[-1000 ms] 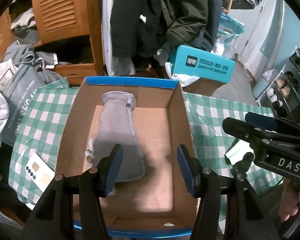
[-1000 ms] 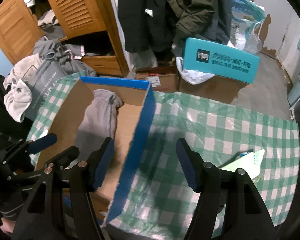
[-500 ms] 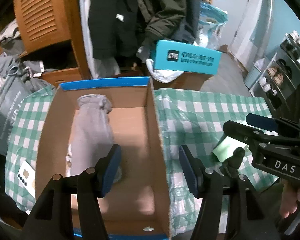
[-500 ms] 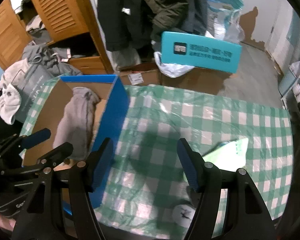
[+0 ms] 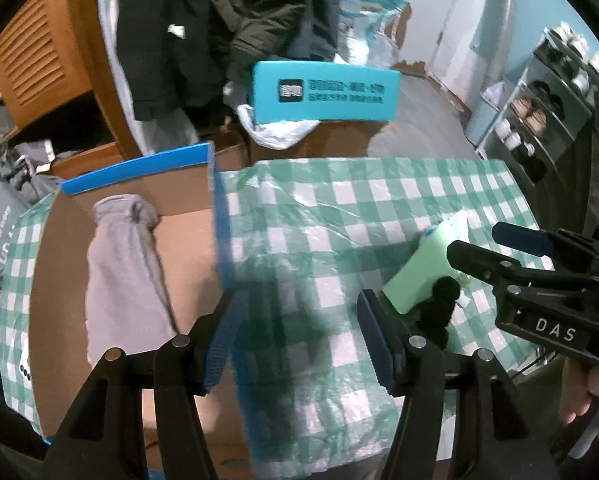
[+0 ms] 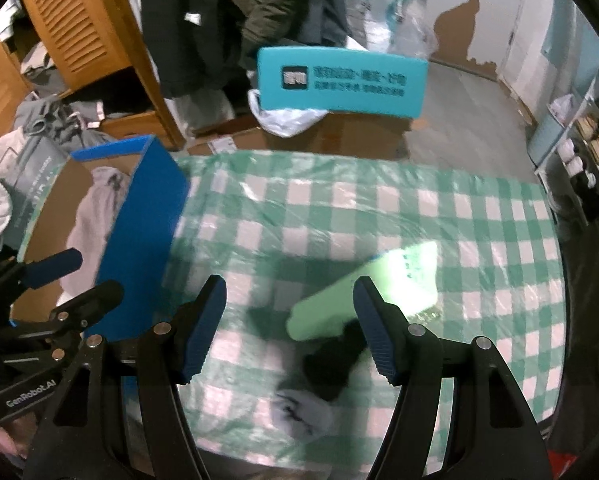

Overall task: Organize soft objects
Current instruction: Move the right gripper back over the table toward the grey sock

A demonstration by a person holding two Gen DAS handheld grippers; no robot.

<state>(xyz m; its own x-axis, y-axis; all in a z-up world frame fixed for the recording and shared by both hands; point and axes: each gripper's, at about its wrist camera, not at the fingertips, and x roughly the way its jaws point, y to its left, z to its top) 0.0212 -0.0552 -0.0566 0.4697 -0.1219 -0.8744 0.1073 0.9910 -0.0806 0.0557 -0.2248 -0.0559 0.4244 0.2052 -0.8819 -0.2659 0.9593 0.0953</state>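
One soft gray glove (image 5: pixel 123 268) lies flat in the cardboard box (image 5: pixel 187 240) at the left of the frame. One gray sock (image 6: pixel 299 412) sits low on the checked cloth (image 6: pixel 379 208), by one green pack (image 6: pixel 363 292). The left gripper (image 5: pixel 295 336) and right gripper (image 6: pixel 287 324) both gape wide, holding nothing.

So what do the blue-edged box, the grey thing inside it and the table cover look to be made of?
Box: corrugated cardboard, brown matte inside, blue outside. Grey item: soft fleece-like fabric, limp and rumpled, probably knit. Checked cover: thin glossy plastic sheeting, judging by its wrinkles and glare.
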